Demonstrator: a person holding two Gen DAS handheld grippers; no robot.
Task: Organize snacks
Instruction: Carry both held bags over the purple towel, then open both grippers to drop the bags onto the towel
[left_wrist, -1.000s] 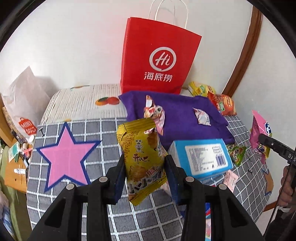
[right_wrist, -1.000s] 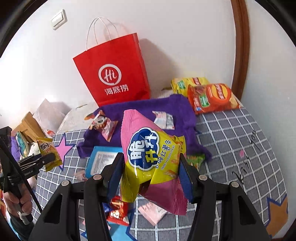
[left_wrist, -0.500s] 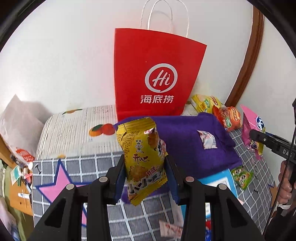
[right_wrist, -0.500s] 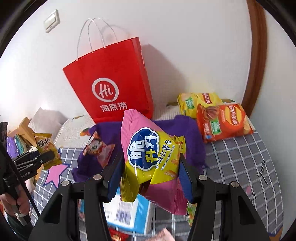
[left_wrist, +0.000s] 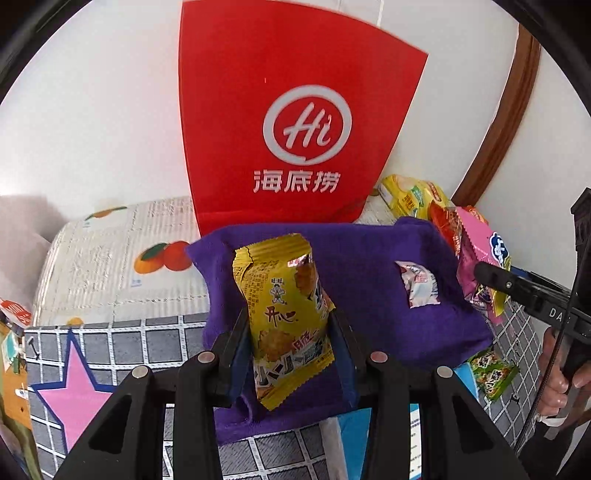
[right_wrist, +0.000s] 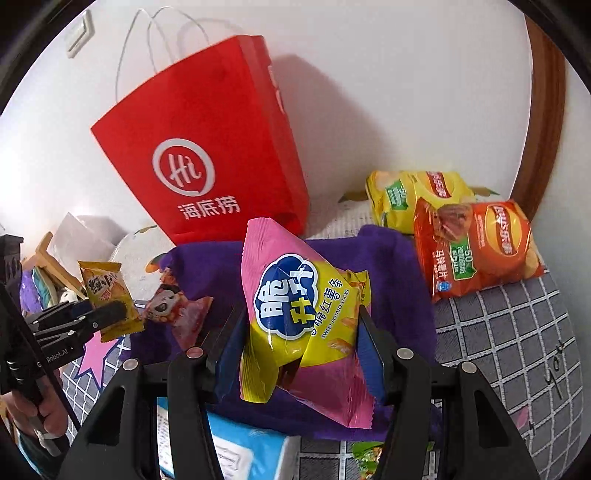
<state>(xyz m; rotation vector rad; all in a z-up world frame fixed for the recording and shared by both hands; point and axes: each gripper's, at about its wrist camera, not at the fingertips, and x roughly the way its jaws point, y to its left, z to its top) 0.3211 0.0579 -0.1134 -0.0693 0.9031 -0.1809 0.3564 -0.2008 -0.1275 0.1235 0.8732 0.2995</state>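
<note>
**Both grippers carrying a snack over the purple cloth**

Fingers first: the left gripper (left_wrist: 290, 334) has its jaws drawn in narrow and pressed on both sides of a yellow snack packet (left_wrist: 286, 317), which stands upright between them, torn top edge at twelve o'clock. Over on the other side, the right gripper (right_wrist: 301, 345) sits a little wider and clamps a pink and yellow sweet potato stick bag (right_wrist: 299, 317), puffed and tilted, its pink bottom corner hanging toward five o'clock.

Now the surroundings, biggest down. At twelve o'clock from the left gripper stands the red paper bag (left_wrist: 291, 122), upright against the white wall and straight ahead of both packets. Spread below it is the purple cloth (left_wrist: 373, 266), and both held snacks hang over it. Under that, the grey checked table cover (right_wrist: 506, 332) with a pink star (left_wrist: 74, 391) at eight o'clock in the left view.

At two o'clock in the right view an orange chip bag (right_wrist: 476, 247) lies partly on a yellow chip bag (right_wrist: 410, 192). A blue box (right_wrist: 243, 454) sits at six o'clock, partly hidden by the gripper. On the cloth lie a small white wrapped sweet (left_wrist: 419, 284) and a pink cartoon packet (right_wrist: 177, 310). A small green packet (left_wrist: 491, 373) rests at four o'clock in the left view, on the checked cover.
</note>
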